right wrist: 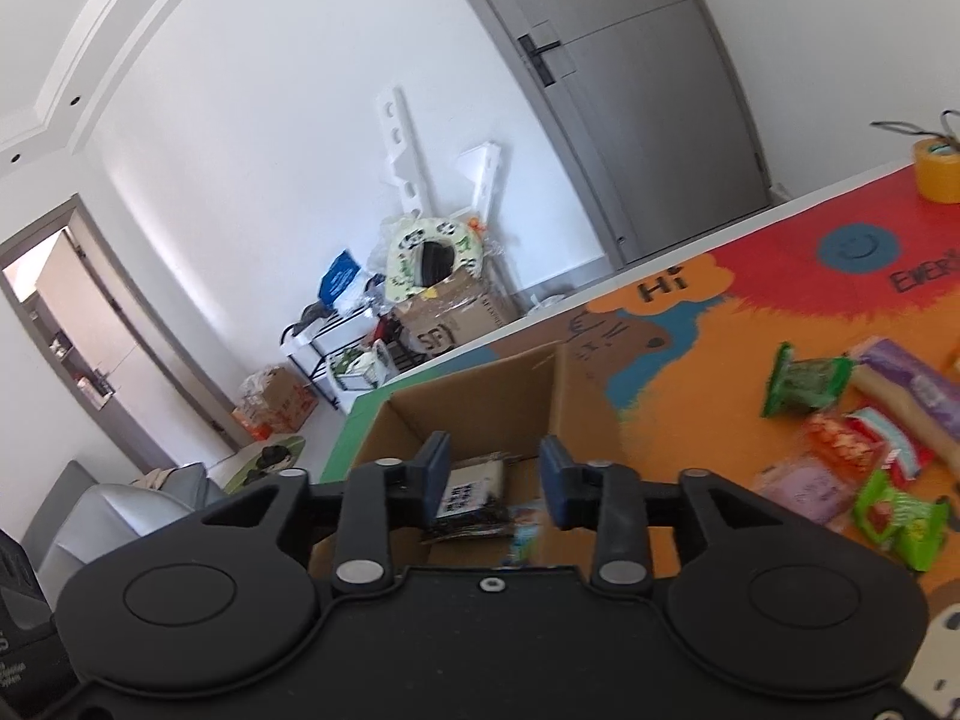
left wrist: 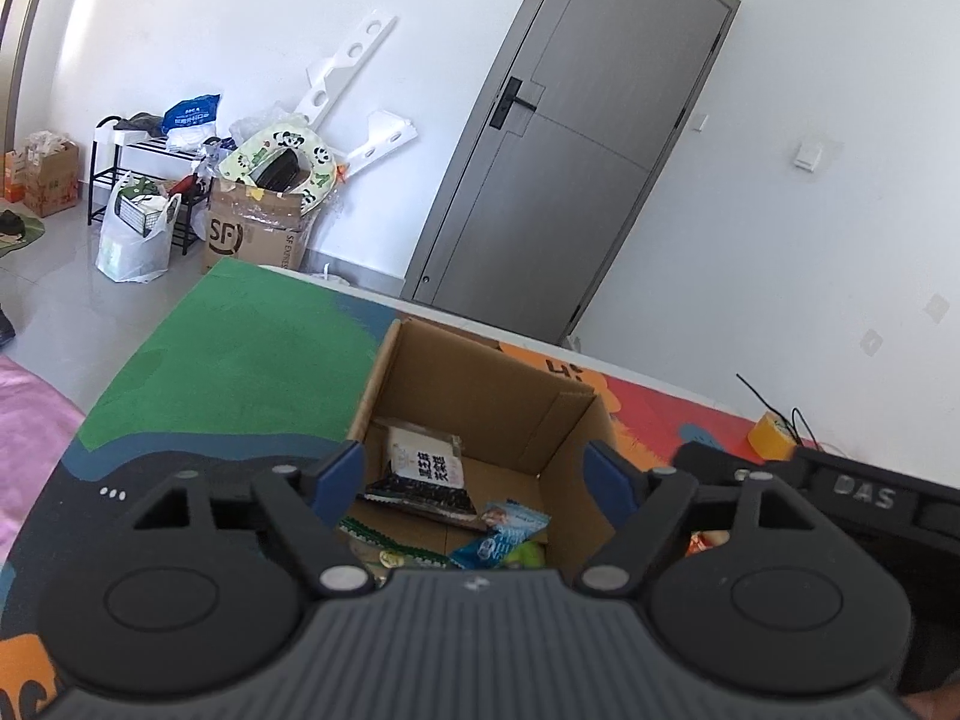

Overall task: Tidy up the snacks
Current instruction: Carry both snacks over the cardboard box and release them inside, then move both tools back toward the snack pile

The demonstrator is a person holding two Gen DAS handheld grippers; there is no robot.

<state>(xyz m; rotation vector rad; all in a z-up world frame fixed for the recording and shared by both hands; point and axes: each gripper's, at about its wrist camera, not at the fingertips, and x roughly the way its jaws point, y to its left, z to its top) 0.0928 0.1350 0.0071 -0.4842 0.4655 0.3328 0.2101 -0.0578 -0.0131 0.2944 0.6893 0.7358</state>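
Both grippers hang over the open cardboard box (left wrist: pixel 480 396) on the colourful worktop (left wrist: pixel 240 348). The left gripper (left wrist: pixel 474 474) has its fingers spread wide with nothing between them, and the right gripper (right wrist: pixel 493 480) is parted and empty too, poised just above the box's near rim.

Down inside the box lie a dark packet with a white label (left wrist: pixel 426 468) printed in Chinese characters, a blue wrapper (left wrist: pixel 504 531) and a green-edged packet (left wrist: pixel 378 537).

Off to the right, well apart from the box, loose snacks wait on the worktop: a green packet (right wrist: pixel 804 384), a purple packet (right wrist: pixel 912 381), a red-and-orange one (right wrist: pixel 840 438) and a bright green wrapper (right wrist: pixel 900 519).

The likely next job is fetching one of those. The right side is nearer, so swing it over, come down flat on a packet's middle, and pinch gently so the foil doesn't slip; then clear the rim before letting go.

Readable writing: "Hi" (right wrist: pixel 660 287) on the mat, "SF" on a floor carton (left wrist: pixel 225 234), and "DAS" (left wrist: pixel 864 495) on black gear beside the left gripper.
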